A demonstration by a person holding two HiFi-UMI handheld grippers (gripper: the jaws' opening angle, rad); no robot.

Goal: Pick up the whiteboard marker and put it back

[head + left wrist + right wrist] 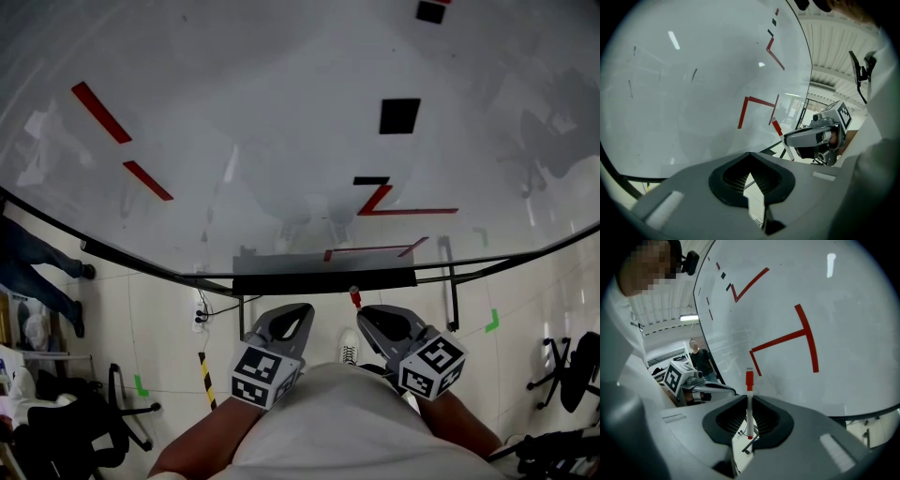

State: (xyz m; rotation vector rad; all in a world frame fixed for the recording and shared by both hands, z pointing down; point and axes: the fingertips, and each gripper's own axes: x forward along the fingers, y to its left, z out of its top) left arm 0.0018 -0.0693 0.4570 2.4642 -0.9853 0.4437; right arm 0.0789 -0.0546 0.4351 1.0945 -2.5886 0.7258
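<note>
Head view: both grippers hang low before the whiteboard [281, 141], and the whiteboard marker [355, 298] pokes up from the right gripper [370, 315], just near of the dark ledge [323, 279] under the board.

Left gripper view: the left gripper [750, 161] has its fingers pressed together on nothing.

Right gripper view: the fingers are clamped on the marker's white barrel, red cap up. To do this well, I'd level the marker over the ledge before letting go.

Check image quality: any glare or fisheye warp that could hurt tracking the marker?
Head view: the whiteboard edge bows strongly, soft reflections lie across it, and the marker is tiny. Left gripper view: heavy fisheye, dark corners, one light streak on the whiteboard. Right gripper view: same warp and a streak near the top, but the marker in the right tool is sharp.
</note>
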